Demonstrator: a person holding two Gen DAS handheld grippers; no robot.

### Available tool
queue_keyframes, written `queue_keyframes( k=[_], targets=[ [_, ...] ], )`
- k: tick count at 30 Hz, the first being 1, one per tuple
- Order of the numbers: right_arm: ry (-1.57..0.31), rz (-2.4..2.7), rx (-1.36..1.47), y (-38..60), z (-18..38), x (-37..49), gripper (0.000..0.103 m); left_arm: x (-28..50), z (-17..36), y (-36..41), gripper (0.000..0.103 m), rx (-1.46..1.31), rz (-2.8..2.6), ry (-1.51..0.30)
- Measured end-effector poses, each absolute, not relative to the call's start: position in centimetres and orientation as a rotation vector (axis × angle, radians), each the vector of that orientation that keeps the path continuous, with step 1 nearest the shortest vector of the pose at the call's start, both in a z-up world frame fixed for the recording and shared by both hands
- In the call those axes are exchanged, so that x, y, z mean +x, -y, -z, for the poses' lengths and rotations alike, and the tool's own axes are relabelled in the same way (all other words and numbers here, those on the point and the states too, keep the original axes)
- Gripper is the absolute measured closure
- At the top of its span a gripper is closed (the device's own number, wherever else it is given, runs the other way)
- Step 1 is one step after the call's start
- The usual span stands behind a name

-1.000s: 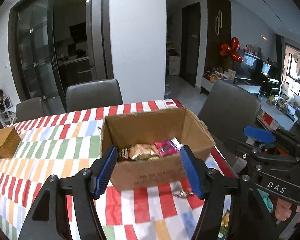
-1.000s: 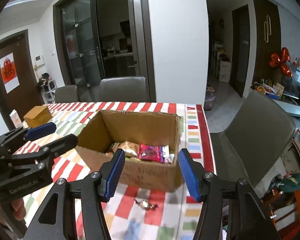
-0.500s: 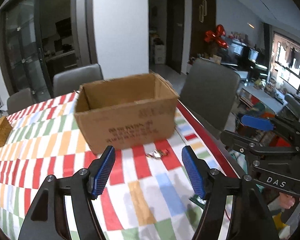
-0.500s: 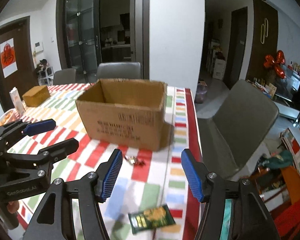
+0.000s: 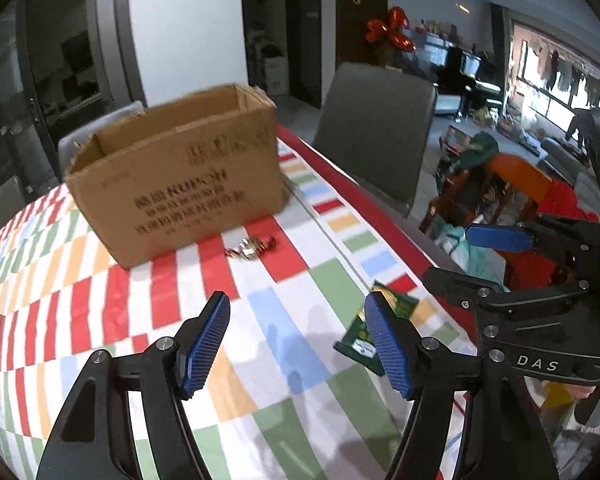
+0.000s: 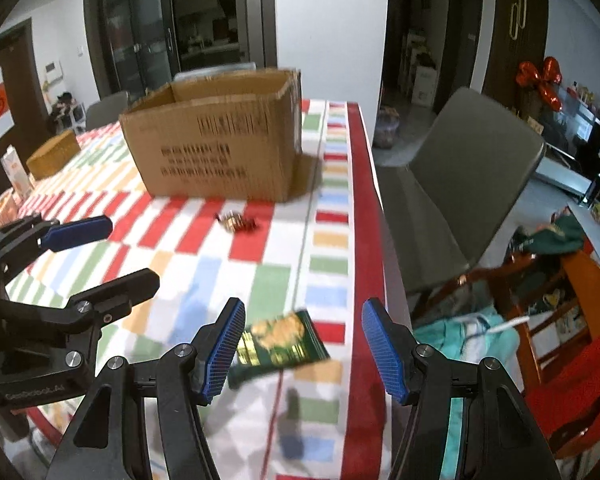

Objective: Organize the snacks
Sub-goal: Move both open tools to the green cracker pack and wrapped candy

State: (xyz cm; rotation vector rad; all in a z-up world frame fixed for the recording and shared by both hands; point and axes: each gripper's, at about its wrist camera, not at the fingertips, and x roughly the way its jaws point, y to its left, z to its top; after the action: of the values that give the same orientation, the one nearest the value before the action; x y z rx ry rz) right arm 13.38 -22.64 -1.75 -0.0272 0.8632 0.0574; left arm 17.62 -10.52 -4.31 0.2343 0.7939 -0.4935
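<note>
Striped tabletop (image 6: pixel 260 280) carries a cardboard box (image 6: pixel 220 152), a small candy (image 6: pixel 236 222) before it and a green snack packet (image 6: pixel 278 344), seemingly flat, near the edge; right gripper (image 6: pixel 303 350) and left gripper (image 5: pixel 298 346) both gape empty, so a clumsy pinch could shove the packet off.

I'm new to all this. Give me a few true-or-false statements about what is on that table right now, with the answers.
1. The cardboard box stands upright on the striped tablecloth. True.
2. The green snack packet lies inside the box. False: it lies on the cloth near the table's edge.
3. The right gripper has its fingers apart, holding nothing. True.
4. The small wrapped candy is held by the left gripper. False: it lies on the cloth before the box.
</note>
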Motion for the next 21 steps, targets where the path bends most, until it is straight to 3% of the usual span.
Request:
queue_keyframes(
  k=[21],
  targets=[
    [-1.030, -0.012, -0.115, 24.3, 7.1, 12.5, 0.041, 19.1, 10.3, 15.0, 0.034, 0.367, 0.735, -0.922]
  ],
)
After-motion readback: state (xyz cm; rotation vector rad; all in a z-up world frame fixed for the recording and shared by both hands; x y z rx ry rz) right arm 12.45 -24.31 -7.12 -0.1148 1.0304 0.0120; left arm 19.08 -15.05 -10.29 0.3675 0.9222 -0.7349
